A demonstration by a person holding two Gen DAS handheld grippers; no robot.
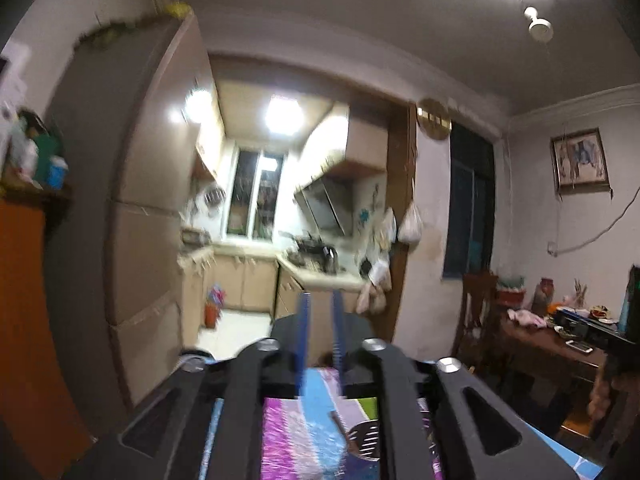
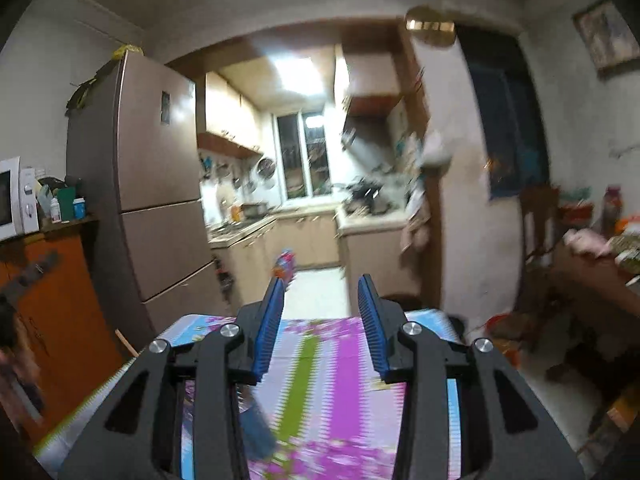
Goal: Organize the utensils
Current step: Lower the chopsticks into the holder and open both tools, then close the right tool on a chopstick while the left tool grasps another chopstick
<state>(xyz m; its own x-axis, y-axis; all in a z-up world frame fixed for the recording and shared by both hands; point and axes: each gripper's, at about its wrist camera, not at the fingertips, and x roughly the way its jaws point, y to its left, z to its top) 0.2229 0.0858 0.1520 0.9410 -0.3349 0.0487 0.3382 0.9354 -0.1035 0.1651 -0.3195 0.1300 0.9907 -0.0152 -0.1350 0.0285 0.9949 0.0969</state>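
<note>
My left gripper (image 1: 320, 296) is raised above a table with a purple, blue and green patterned cloth (image 1: 296, 432); its blue fingers stand a narrow gap apart with nothing between them. A slotted metal spatula (image 1: 362, 436) lies on the cloth below it. My right gripper (image 2: 323, 284) is open and empty, raised over the same cloth (image 2: 332, 384). A blurred blue utensil (image 2: 256, 432) lies on the cloth under its left finger.
A tall brown fridge (image 2: 160, 184) stands left of the kitchen doorway. An orange cabinet (image 2: 52, 320) with a microwave (image 2: 10, 198) is at far left. A wooden side table (image 1: 560, 352) cluttered with items stands right.
</note>
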